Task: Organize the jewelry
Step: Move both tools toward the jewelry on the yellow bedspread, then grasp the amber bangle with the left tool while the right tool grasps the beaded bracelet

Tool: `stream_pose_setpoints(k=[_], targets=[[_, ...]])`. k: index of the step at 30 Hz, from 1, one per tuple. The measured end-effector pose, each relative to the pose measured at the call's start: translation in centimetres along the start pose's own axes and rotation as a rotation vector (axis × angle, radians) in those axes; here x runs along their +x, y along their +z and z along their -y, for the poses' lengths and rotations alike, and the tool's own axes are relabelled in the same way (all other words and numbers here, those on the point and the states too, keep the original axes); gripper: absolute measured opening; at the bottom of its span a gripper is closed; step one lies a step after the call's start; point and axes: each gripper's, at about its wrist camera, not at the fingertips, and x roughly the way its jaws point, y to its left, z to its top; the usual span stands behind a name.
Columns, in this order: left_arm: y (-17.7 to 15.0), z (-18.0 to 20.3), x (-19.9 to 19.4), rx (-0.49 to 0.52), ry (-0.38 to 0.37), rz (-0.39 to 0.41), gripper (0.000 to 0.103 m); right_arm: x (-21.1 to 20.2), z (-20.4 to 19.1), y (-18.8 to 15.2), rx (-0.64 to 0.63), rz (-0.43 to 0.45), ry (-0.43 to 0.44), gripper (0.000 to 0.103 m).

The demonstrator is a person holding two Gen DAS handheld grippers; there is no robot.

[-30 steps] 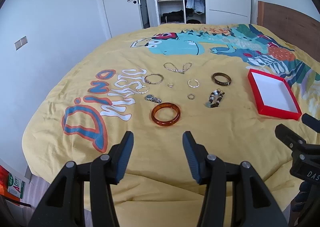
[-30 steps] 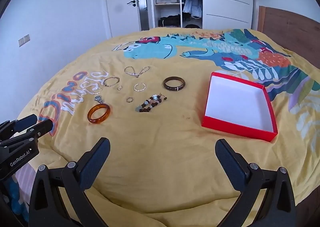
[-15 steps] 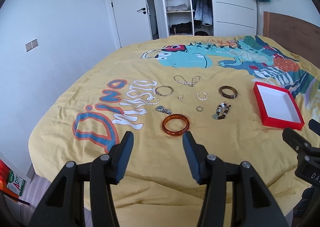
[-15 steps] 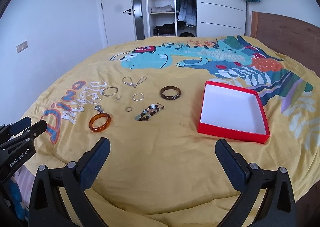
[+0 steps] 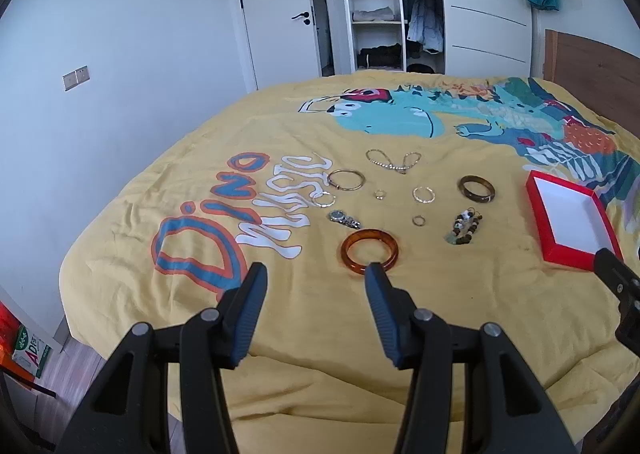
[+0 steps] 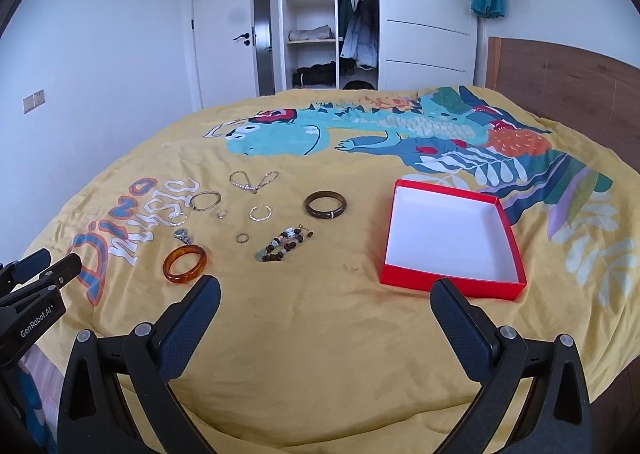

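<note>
Jewelry lay spread on a yellow printed bedspread (image 5: 460, 294), all of it ahead of both grippers and none of it held. Left gripper (image 5: 314, 274) had its jaws parted and empty, above the cover. Amber bangle (image 5: 369, 251) lay just beyond its jaw tips, nearer the right-hand tip. Farther out from those jaws: a small watch (image 5: 344, 219), a thin gold bangle (image 5: 346, 179), a beaded necklace (image 5: 394, 161), two small rings (image 5: 419, 220), a silver cuff (image 5: 423, 194), a dark brown bangle (image 5: 476, 188) and a beaded bracelet (image 5: 464, 228).

Right gripper (image 6: 326, 294) had its jaws spread wide, also empty. Red box (image 6: 452, 288), open with a white inside and nothing in it, sat just beyond its right-hand jaw tip. Jewelry pieces were grouped ahead and to the left of these jaws, well apart from the box; the beaded bracelet was the piece nearest the gap. No piece touched the box.
</note>
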Motion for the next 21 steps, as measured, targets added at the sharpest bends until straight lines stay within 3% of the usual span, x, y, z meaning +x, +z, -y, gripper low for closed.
stream_pose_setpoints(k=[8, 14, 21], targets=[[-0.5, -1.4, 3.2, -0.026, -0.004, -0.069, 0.049, 2.8, -0.2, -0.6, 0.012, -0.06, 0.041, 0.102], [-0.7, -1.3, 6.0, -0.032, -0.047, -0.125, 0.049, 5.8, -0.8, -1.0, 0.01, -0.115, 0.085, 0.094], [0.1, -1.5, 9.2, -0.054, -0.042, -0.152, 0.049, 9.1, -0.8, -0.9, 0.048, -0.157, 0.121, 0.087]])
